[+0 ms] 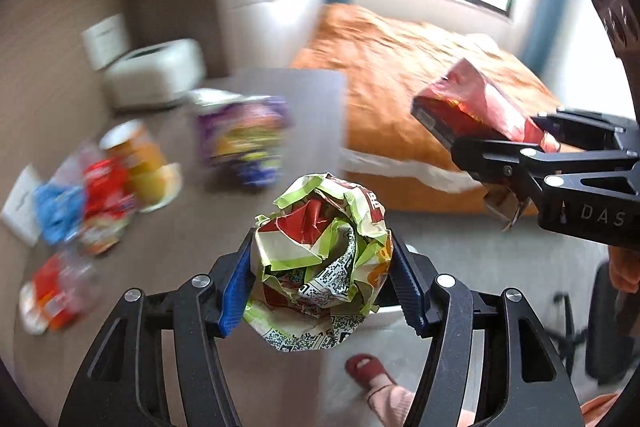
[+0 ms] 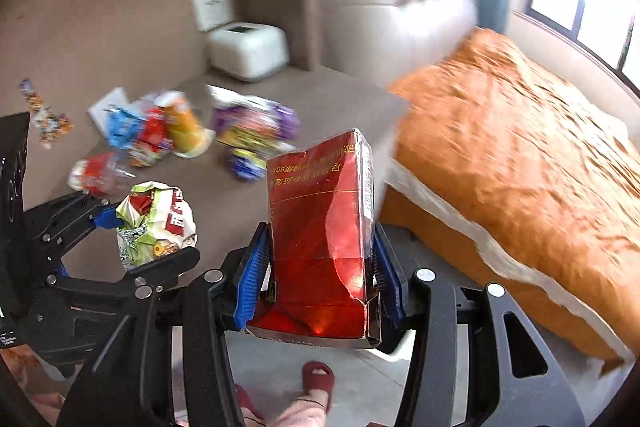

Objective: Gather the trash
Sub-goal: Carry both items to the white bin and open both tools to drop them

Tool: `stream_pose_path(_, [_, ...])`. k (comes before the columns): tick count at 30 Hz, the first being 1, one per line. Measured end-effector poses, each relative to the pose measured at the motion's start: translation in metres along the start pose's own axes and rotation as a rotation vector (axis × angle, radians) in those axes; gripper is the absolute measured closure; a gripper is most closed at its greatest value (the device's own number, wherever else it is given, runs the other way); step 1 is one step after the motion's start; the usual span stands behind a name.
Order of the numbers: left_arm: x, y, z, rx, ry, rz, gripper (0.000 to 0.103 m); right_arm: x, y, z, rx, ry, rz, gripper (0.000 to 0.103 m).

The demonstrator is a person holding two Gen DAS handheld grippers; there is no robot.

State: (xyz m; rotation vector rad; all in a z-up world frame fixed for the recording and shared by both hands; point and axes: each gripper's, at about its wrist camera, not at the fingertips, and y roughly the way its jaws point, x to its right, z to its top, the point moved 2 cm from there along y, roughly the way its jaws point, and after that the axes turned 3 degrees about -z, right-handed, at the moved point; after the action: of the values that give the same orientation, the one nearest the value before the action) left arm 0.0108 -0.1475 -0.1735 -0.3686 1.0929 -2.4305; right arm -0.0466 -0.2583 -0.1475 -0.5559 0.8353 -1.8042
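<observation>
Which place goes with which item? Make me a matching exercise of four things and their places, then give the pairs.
Things:
1. crumpled wrapper ball
2. red carton
3. orange cup
4. white appliance

Places:
A. lying on its side among the litter on the brown table
B. clamped in the right gripper
C. at the table's far end against the wall
D. clamped in the left gripper

Pairs: 1-D, 2-B, 3-A, 4-C
</observation>
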Motion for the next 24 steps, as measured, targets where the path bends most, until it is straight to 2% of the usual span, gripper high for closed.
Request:
stream_pose_path(5, [0.057, 0.057, 0.014, -0.061, 0.107, -0.096, 0.043, 0.058, 0.02, -0.029, -0.064, 0.028, -0.063, 0.052])
stream_pose_path(9, [0.088, 0.112, 0.01, -0.121, 0.151, -0.158, 0.043, 0.096, 0.059, -0.056, -0.143, 0.032, -0.075, 0.052])
stream_pose_path(14, [0.109, 0.199, -0.019, -0.245, 0.165, -0.216, 0.043, 0.133, 0.126, -0.1, -0.249, 0.001, -0.065, 0.052])
stream_pose_path(20, [0.117, 0.32, -0.075, -0.412, 0.18, -0.247, 0.042, 0.162, 0.215, -0.163, -0.367, -0.072, -0.048, 0.052])
stream_pose_path(24, [0.115, 0.386, -0.108, -0.466, 0.197, -0.262, 0.042, 0.169, 0.281, -0.21, -0.426, -0.141, -0.026, 0.052])
